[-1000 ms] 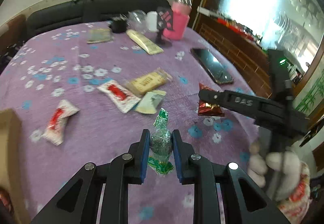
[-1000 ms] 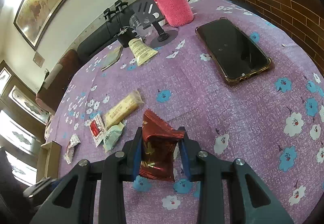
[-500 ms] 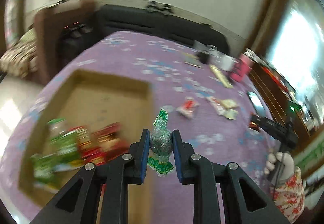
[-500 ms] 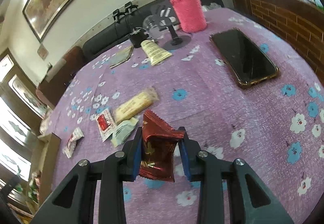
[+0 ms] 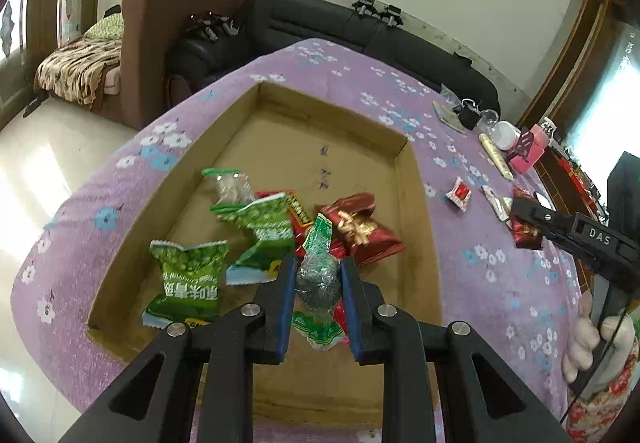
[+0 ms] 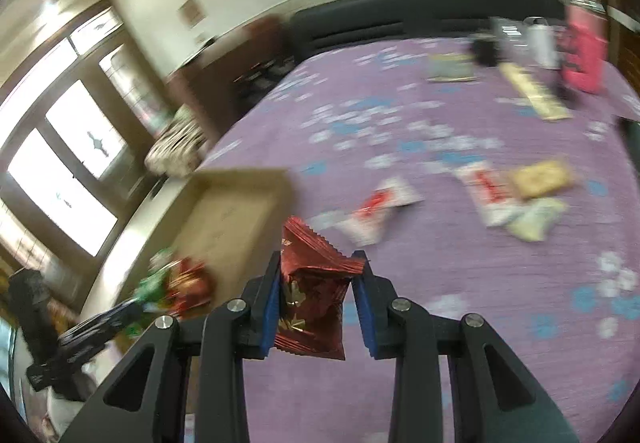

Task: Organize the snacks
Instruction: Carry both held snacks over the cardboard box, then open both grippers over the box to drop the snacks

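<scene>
My left gripper point(image 5: 318, 283) is shut on a small green snack packet point(image 5: 318, 275) and holds it above the near part of an open cardboard box point(image 5: 408, 179). The box holds several green and red snack packets point(image 5: 256, 227). My right gripper point(image 6: 316, 299) is shut on a dark red snack packet point(image 6: 310, 303), above the purple cloth just right of the box point(image 6: 240, 211). The right gripper also shows in the left wrist view point(image 5: 524, 221), to the right of the box.
The table has a purple flowered cloth point(image 5: 500, 283). Loose white-and-red packets point(image 6: 376, 209), a yellow bar point(image 6: 544, 179) and a pale green packet point(image 6: 536, 219) lie on it. A pink bottle point(image 6: 584, 51), a tube and small items stand at the far end. A sofa lies beyond.
My left gripper has swung left with the green packet and now hangs over the box. My right gripper has turned left toward the box with the red packet; its view is blurred.
</scene>
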`<state>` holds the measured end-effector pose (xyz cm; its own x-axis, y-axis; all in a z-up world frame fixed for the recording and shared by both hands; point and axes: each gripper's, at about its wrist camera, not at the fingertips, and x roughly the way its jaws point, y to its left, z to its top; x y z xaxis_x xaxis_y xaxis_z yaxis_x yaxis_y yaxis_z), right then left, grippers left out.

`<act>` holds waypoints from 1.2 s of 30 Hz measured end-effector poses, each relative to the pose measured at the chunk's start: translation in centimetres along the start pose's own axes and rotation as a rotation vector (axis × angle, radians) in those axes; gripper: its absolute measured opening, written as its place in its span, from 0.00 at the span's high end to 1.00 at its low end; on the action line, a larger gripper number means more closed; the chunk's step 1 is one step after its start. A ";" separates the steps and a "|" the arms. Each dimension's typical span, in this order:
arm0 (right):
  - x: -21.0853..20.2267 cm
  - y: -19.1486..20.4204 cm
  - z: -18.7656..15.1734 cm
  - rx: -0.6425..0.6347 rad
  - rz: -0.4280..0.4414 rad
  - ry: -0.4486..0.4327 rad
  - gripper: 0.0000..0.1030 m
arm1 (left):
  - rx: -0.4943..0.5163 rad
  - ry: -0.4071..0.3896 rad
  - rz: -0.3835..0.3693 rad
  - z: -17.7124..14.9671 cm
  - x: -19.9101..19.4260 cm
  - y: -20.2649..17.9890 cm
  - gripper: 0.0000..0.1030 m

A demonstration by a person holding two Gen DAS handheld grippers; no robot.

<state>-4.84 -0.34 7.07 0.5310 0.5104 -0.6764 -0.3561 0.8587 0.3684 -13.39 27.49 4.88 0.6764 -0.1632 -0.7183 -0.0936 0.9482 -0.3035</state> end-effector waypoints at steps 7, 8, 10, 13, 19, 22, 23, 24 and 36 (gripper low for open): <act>4.7 6.8 -1.0 -0.069 0.082 0.111 0.69 | -0.001 0.023 0.009 -0.1 0.8 0.5 0.78; 5.3 7.5 -0.8 -0.080 0.080 0.117 0.69 | 0.001 0.025 0.011 -0.2 0.9 0.5 0.78; 6.2 8.2 -0.3 -0.088 0.075 0.125 0.69 | 0.004 0.029 0.008 -0.2 1.2 0.5 0.78; 7.6 9.0 0.7 -0.093 0.058 0.131 0.69 | 0.002 0.031 0.002 -0.1 1.3 0.4 0.77; 10.7 9.5 2.7 -0.123 -0.018 0.137 0.69 | -0.029 0.008 -0.027 0.4 0.4 1.3 0.52; 12.1 9.6 3.1 -0.146 -0.059 0.143 0.69 | -0.039 -0.013 -0.040 0.8 -0.4 1.6 0.43; 12.4 9.6 3.1 -0.149 -0.065 0.149 0.69 | -0.044 -0.020 -0.043 0.9 -0.5 1.7 0.41; 12.8 9.5 3.1 -0.151 -0.070 0.155 0.68 | -0.049 -0.026 -0.047 1.0 -0.7 1.9 0.41; 13.4 9.3 3.1 -0.138 -0.083 0.150 0.60 | -0.079 -0.035 -0.064 1.4 -1.0 2.4 0.40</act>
<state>1.36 14.66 3.41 0.4459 0.4168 -0.7921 -0.4233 0.8779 0.2236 -13.30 30.31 5.72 0.7077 -0.2116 -0.6741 -0.1061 0.9114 -0.3975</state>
